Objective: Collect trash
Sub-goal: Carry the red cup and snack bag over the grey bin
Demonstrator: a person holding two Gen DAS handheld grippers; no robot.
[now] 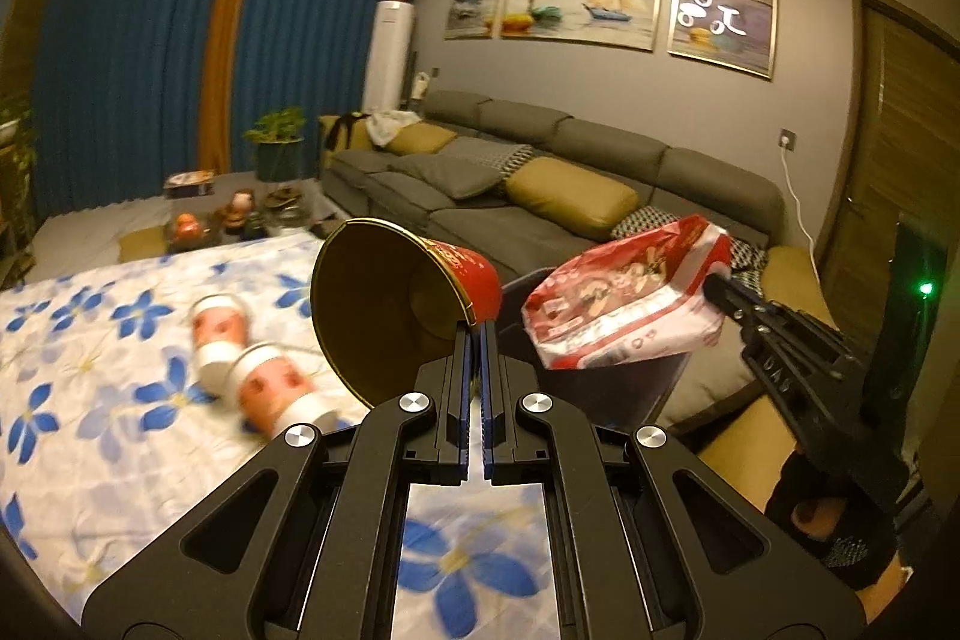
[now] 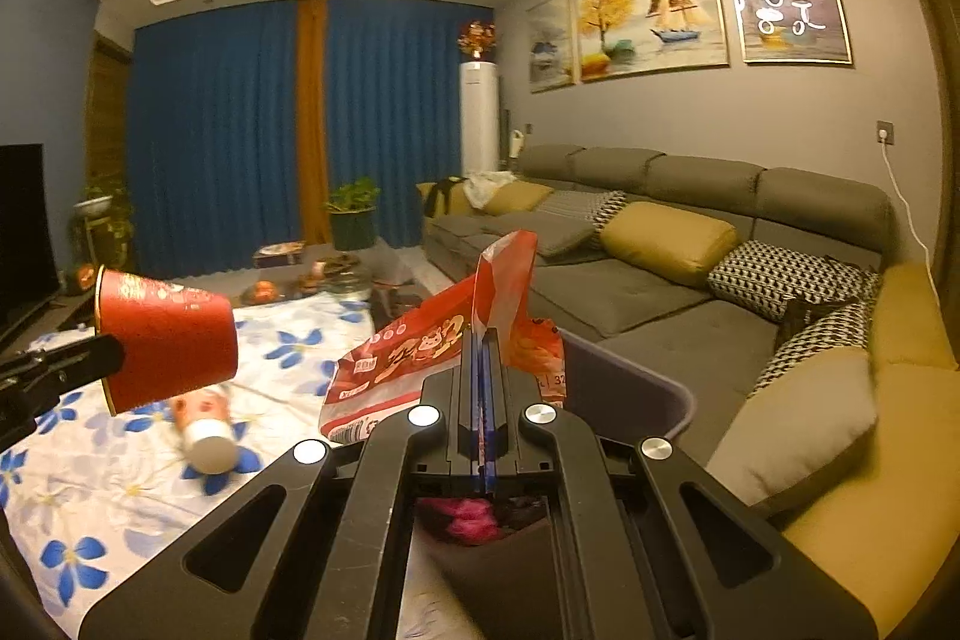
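Left gripper (image 1: 478,334) is pinching the rim of a red paper cup with gold lining (image 1: 408,307), fingers nearly closed on the cup wall; cup is hanging tipped on its side above the white tablecloth with blue flowers (image 1: 90,340), just left of the dark purple plastic bin (image 1: 660,382). Right gripper (image 2: 483,340) is clamping a red-and-white crinkled snack bag (image 2: 420,358), fingers narrow on the bag's edge; bag is hanging over the bin's (image 2: 630,376) near-left rim. Pink scraps (image 2: 471,517) are lying inside the bin. Left of the bin, two pink-and-white paper cups (image 1: 252,364) are lying on their sides on the tablecloth, touching each other. Beyond the bin, a grey sectional sofa (image 2: 660,292) is carrying mustard cushions (image 2: 669,235). Far behind, blue curtains (image 2: 228,142) are hanging.
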